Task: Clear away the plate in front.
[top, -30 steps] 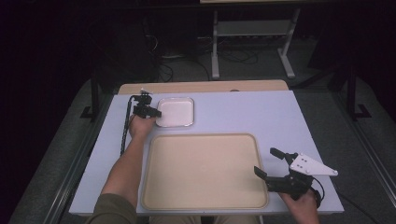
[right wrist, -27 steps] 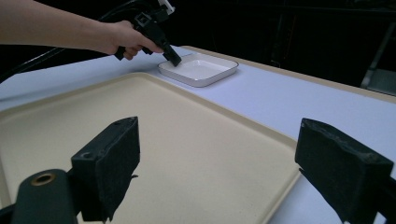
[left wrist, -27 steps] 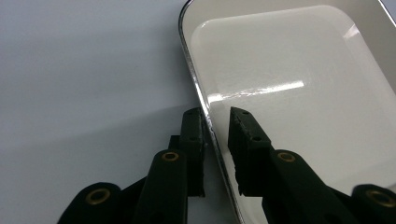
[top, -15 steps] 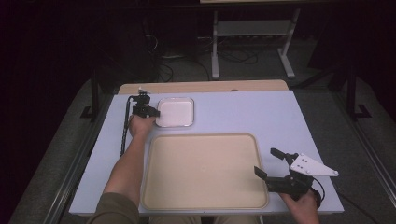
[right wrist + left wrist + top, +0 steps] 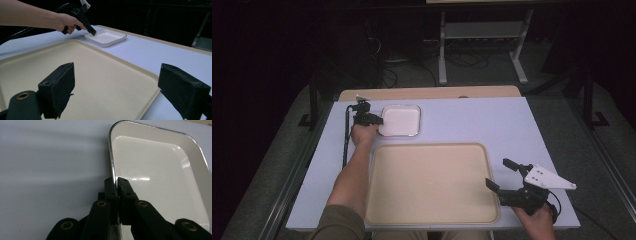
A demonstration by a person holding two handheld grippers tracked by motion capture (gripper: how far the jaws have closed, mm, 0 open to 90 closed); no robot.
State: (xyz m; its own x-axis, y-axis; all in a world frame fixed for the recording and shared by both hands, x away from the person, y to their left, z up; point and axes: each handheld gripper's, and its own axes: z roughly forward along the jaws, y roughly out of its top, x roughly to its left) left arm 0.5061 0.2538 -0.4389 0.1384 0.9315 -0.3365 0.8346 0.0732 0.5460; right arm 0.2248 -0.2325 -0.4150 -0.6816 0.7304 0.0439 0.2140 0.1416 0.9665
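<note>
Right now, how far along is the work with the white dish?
Done: the left gripper has just closed its jaws on the white dish's rim. In hand: that grip, dish on the table. Left: probably moving it to the beige tray; the right gripper waits open.

I see a plain pale lilac-blue table (image 5: 472, 125). On it sits a small white dish (image 5: 400, 120) with a thin dark rim, and a large plain beige tray (image 5: 432, 182). My left hand-held gripper (image 5: 116, 185) is black with brass-coloured rivets; my right hand-held gripper (image 5: 502, 175) is black with a light grey plate. My sleeve (image 5: 339, 225) is olive green.
</note>
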